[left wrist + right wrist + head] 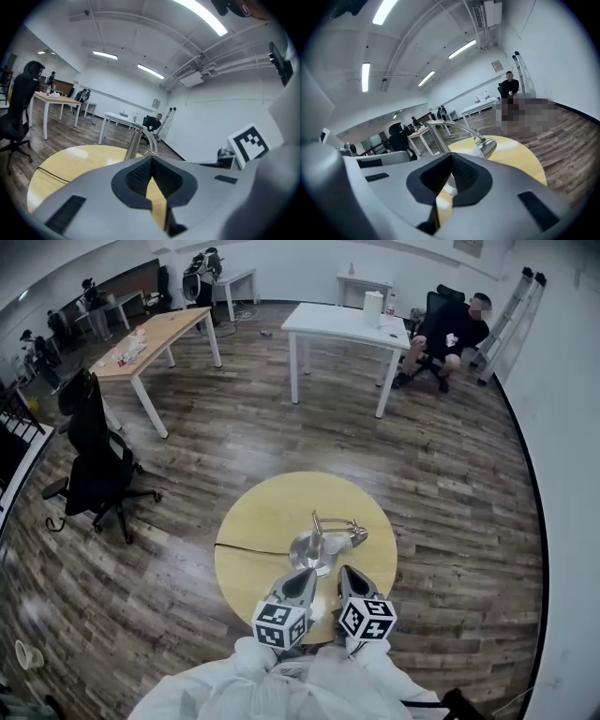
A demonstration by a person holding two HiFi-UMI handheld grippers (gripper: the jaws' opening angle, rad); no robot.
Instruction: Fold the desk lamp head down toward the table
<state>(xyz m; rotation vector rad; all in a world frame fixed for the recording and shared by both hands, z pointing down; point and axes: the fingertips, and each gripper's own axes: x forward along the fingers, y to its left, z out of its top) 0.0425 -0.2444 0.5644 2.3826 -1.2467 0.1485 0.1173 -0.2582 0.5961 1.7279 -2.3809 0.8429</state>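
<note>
A silver desk lamp [323, 545] stands on a round yellow table [255, 517]. Its round base sits near the table's near side, and its curved arm carries the head [357, 534] low toward the right. My left gripper [307, 576] and right gripper [345, 571] hover side by side just short of the base, both shut and empty. In the left gripper view the lamp's stem [134, 143] rises beyond the closed tips [151, 158]. In the right gripper view the lamp head [487, 146] hangs over the tabletop, beyond the closed tips [451, 156].
A black cable [248, 550] runs across the table's left half. A black office chair [94, 465] stands to the left. A wooden desk [155, 334] and a white table [342, 324] are farther back. A person sits at the back right [452, 332] near a ladder [514, 315].
</note>
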